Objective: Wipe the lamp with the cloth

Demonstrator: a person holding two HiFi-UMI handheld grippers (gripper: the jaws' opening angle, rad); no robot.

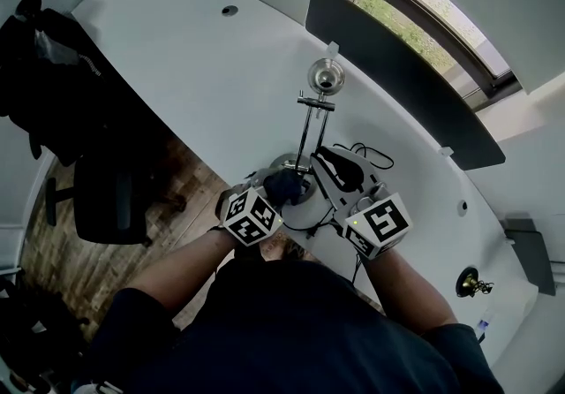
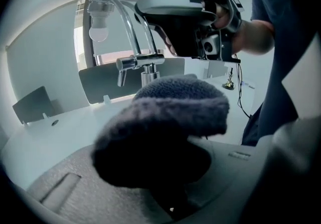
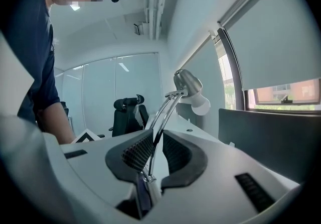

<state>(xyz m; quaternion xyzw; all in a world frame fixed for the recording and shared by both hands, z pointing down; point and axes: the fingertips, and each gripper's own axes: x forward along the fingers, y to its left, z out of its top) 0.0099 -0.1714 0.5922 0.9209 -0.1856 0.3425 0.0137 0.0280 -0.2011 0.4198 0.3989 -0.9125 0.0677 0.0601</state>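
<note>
At centre frame, the left gripper [image 1: 281, 189] pinches the dark cloth [image 2: 165, 117]; the right gripper [image 3: 156, 150] clamps the lamp [image 3: 188, 85] by its thin arm.

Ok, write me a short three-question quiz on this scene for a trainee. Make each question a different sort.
1. True or false: the left hand-held gripper is closed on the dark cloth.
2. Pick one: what passes between the jaws of the right hand-held gripper? A a cup; B the chrome arm of the lamp; C nothing.
3. Fill in: the lamp stands on a white ____.

Key: 1 true; 2 B; 3 desk.
</note>
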